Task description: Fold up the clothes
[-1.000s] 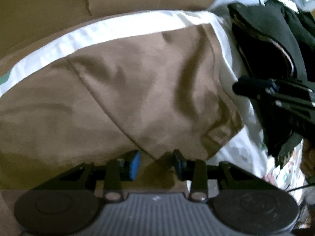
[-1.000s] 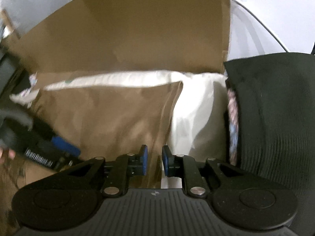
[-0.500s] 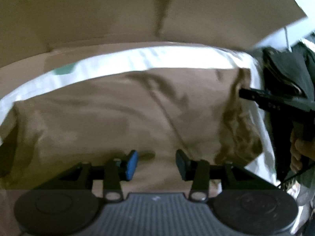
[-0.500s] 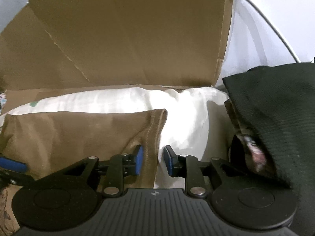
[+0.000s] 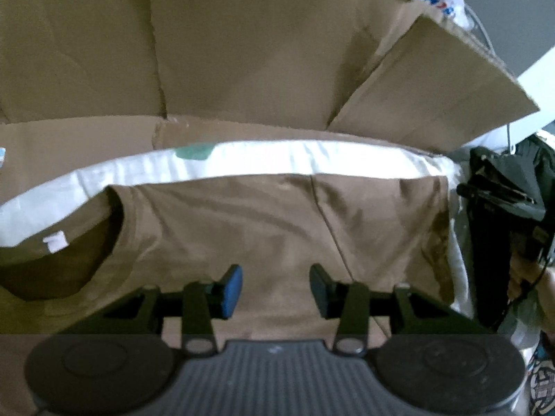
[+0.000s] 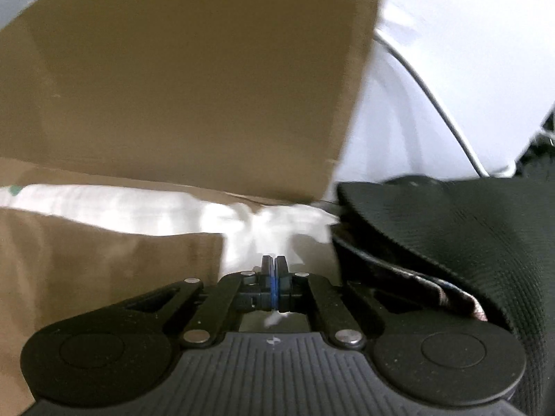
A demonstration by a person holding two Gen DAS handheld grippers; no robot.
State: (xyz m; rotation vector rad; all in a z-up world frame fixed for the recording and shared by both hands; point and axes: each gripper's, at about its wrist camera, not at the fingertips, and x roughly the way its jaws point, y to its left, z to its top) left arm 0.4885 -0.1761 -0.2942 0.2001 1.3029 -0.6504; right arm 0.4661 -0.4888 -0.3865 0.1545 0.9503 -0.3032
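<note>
Showing shirt collar (image 5: 114, 228): left tongs (image 5: 275, 286) released; right tongs (image 6: 274, 270) clenched, white cloth (image 6: 249, 239) below.

Brown cardboard panels (image 5: 242, 52) fill upper frame, creased, standing behind work area. White wall (image 6: 468, 52) upper right. Thin white cable (image 6: 433, 93) crosses it. Light dim.

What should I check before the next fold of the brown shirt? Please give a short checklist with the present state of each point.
1. Brown shirt lies flat on the white cloth: ok, only light wrinkles.
2. Left gripper open, nothing between its fingers: ok.
3. Right gripper has just closed; holding the shirt: not ok, its tips sit over the white cloth beside the shirt's edge.
4. Collar with label visible: ok.
5. Dark clothes clear of the shirt: ok.
</note>
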